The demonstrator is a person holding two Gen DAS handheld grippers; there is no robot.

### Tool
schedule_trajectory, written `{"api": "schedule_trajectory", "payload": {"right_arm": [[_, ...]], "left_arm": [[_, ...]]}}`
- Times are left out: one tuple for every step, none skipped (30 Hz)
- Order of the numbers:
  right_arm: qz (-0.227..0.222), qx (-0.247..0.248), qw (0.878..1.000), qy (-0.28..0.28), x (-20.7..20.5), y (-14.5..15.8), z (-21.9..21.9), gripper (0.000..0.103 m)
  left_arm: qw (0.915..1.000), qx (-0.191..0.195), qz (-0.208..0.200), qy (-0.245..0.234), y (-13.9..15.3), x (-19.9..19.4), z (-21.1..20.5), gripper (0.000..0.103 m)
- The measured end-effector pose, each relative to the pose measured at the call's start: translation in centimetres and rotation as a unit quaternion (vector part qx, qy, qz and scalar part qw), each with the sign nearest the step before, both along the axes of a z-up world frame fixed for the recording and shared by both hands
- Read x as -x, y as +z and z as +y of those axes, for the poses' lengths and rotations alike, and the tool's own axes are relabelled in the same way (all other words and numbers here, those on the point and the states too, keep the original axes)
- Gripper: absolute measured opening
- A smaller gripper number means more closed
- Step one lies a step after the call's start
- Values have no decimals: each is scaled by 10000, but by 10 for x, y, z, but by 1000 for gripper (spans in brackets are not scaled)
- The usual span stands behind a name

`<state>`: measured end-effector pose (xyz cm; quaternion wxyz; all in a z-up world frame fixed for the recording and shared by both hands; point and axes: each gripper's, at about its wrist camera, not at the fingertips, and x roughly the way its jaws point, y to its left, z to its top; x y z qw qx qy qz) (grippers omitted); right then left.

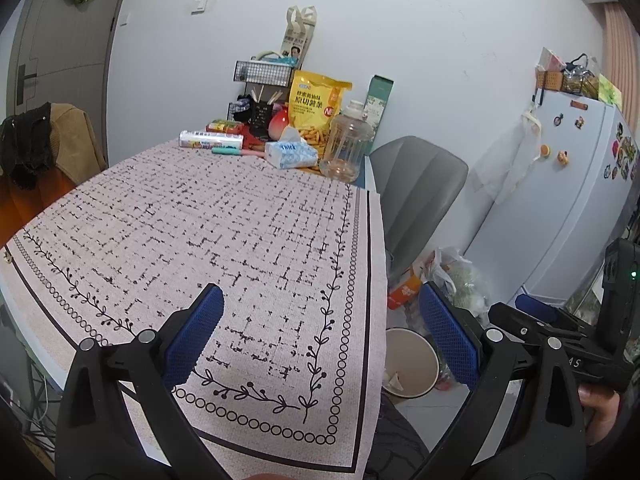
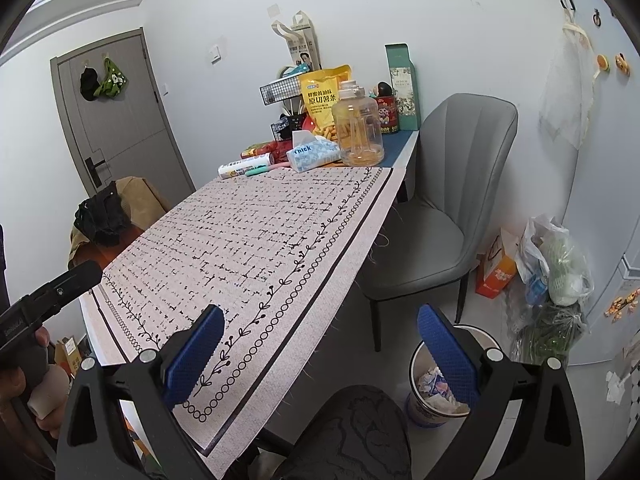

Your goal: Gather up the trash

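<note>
- Both tools are idle: the left gripper [image 1: 320, 340] hangs over the near edge of the patterned tablecloth [image 1: 224, 232] with its blue pads spread wide and nothing between them, and the right gripper [image 2: 320, 354] is likewise gaping and empty, one finger over the cloth's corner, the other over the floor.
- Just below the right gripper, on the floor beside the table's near corner, stands the waste bin [image 2: 424, 408]. It holds crumpled paper and wrappers, so I'd judge most of the collecting done.
- That trash looks light, soft and crushable; a pinch across any raised fold should hold it. It is a loose heap with no long axis to speak of.
- The cloth's near and middle stretch shows no scrap I can make out.
- Farther off, at the far end by the wall, household things crowd together: a tissue pack [image 2: 310, 156], a clear jug [image 2: 358, 128], a yellow snack bag [image 2: 322, 98]. None reads clearly as rubbish.
- Beside them lies a white tube [image 2: 245, 169], its long axis running along the cloth's far edge. Whether it is trash, I cannot tell.
</note>
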<state>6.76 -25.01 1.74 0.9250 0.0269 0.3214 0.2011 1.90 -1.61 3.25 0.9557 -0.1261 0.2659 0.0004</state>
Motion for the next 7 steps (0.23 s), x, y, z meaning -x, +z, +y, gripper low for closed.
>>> {"api": "schedule_trajectory", "payload": {"right_arm": [[24,6,10000,-9,0,-2,0,95],[39,9,10000,-13,0,-4,-1,95],[61,22,10000,-20,-1,-6,-1,95],[87,38,9999,-31,-2,-8,0,95],[112,45,9999,-41,-5,-10,0,95],[134,50,9999,-50,-6,-12,0,95],[162,62,9998,-61,-8,-15,1,95]], "left_arm": [[10000,5,31,-14,-2,-1,0,97],[10000,23,71,-29,-5,-3,1,97],[10000,39,86,-24,-6,-4,2,97],[9999,49,94,-10,-8,-5,3,97],[9999,61,109,3,-10,-7,5,97],[9999,74,133,16,-13,-8,7,97],[9998,85,156,39,-16,-10,9,97]]}}
